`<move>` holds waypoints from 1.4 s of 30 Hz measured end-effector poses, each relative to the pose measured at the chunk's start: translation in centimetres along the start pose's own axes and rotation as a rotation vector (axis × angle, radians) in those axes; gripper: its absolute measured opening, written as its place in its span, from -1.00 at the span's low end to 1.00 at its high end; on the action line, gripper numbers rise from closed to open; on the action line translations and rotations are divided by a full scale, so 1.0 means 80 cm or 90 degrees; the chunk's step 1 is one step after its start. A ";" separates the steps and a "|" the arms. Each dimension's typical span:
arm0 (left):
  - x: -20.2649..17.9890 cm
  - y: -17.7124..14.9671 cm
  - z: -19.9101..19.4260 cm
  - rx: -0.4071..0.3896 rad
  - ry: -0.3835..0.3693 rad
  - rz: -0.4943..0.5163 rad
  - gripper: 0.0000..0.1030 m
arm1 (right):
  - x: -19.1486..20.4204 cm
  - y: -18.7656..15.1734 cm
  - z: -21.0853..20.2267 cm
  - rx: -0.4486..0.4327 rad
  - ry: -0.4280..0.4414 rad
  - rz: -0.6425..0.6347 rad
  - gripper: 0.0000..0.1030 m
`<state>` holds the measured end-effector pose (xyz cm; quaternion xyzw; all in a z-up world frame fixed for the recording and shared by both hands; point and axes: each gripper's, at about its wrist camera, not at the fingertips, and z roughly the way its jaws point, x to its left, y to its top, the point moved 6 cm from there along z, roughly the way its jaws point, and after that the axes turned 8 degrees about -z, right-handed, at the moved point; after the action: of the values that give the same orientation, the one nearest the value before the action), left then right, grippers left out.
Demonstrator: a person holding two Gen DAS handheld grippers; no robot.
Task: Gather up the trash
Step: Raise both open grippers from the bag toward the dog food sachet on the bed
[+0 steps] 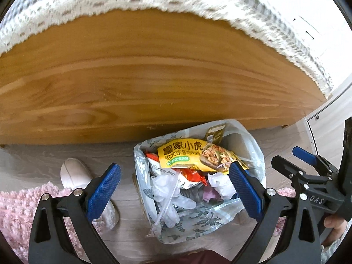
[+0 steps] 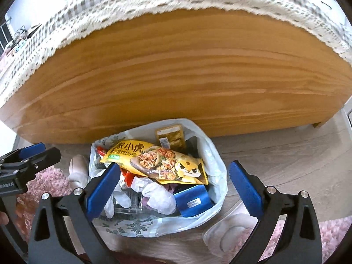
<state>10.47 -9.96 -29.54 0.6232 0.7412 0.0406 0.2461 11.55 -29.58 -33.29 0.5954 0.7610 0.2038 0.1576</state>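
Meanwhile, two black hand-held grippers with blue ribbed pads hang above a translucent, leaf-printed plastic trash bag (image 2: 204, 154) standing on the grey wood-look floor (image 2: 286, 154) against a honey-coloured wooden bed frame (image 2: 176, 77). Both the left gripper (image 1: 175, 194) and the right gripper (image 2: 175, 194) stand wide open and empty, angled steeply down at the bag's mouth. A yellow printed snack packet (image 2: 154, 162) lies on top of crumpled clear gloves (image 2: 158, 195) and a blue box (image 2: 193, 201). Gathering the bag well likely means pinching opposite rims, not the loose contents, then lifting evenly so that nothing spills
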 end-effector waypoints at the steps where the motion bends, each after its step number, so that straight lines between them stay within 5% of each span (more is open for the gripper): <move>1: -0.001 0.001 -0.004 -0.008 -0.001 0.004 0.85 | -0.001 0.001 -0.003 -0.004 -0.001 0.002 0.84; 15: -0.009 0.018 -0.060 -0.114 -0.030 0.009 0.85 | -0.005 0.010 -0.036 -0.055 0.005 0.013 0.84; 27: -0.062 0.049 -0.162 -0.257 -0.093 0.105 0.85 | -0.027 0.057 -0.123 -0.186 -0.045 0.012 0.84; 42: -0.082 0.129 -0.231 -0.373 -0.145 0.104 0.85 | -0.040 0.140 -0.218 -0.355 -0.094 -0.011 0.84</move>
<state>12.81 -9.33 -7.53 0.5836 0.6135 0.2020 0.4922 13.35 -32.46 -12.58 0.5357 0.6669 0.3600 0.3724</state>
